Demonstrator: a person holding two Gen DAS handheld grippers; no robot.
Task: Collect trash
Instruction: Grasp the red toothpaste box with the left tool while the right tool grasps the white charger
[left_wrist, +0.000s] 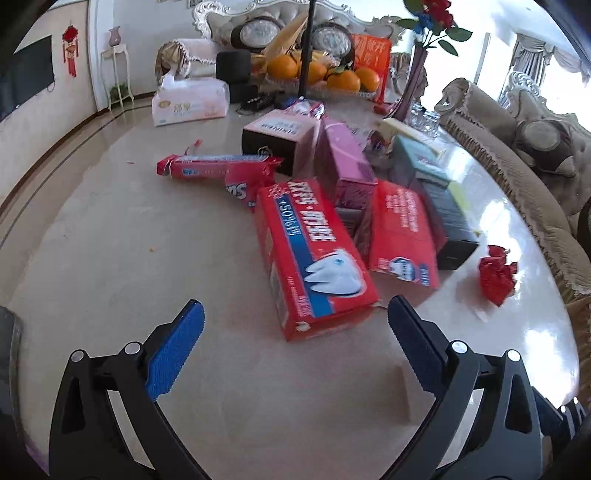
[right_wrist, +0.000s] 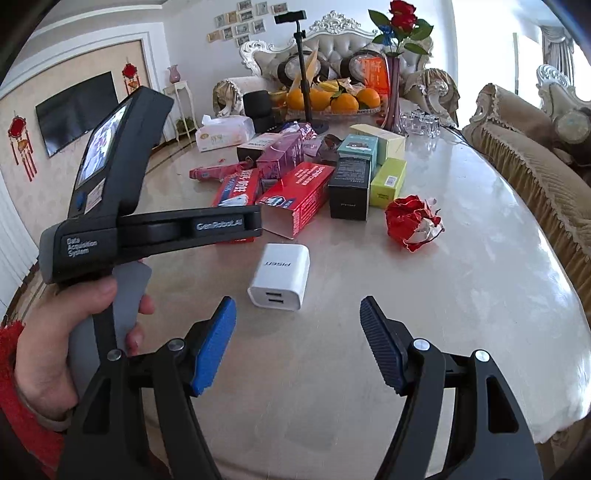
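A heap of empty cartons lies mid-table: a red toothpaste box (left_wrist: 314, 254) nearest my left gripper (left_wrist: 295, 314), a second red box (left_wrist: 402, 236), a pink box (left_wrist: 345, 162), a black box (left_wrist: 448, 218) and a flattened red tube pack (left_wrist: 218, 166). A crumpled red wrapper (left_wrist: 496, 273) lies to the right. My left gripper stands open and empty, just short of the red box. In the right wrist view the right gripper (right_wrist: 297, 314) is open and empty above the table, close behind a white charger (right_wrist: 279, 275). The wrapper (right_wrist: 413, 221) and cartons (right_wrist: 299, 199) lie beyond.
A hand with a red sleeve holds the left gripper's body (right_wrist: 110, 206) at left. A tissue box (left_wrist: 190, 99), fruit dish with oranges (left_wrist: 343, 79), vase (right_wrist: 393, 96), glasses (right_wrist: 421, 123) and a phone stand pole (right_wrist: 304, 74) stand at the far end. A sofa (right_wrist: 535, 166) borders the table's right edge.
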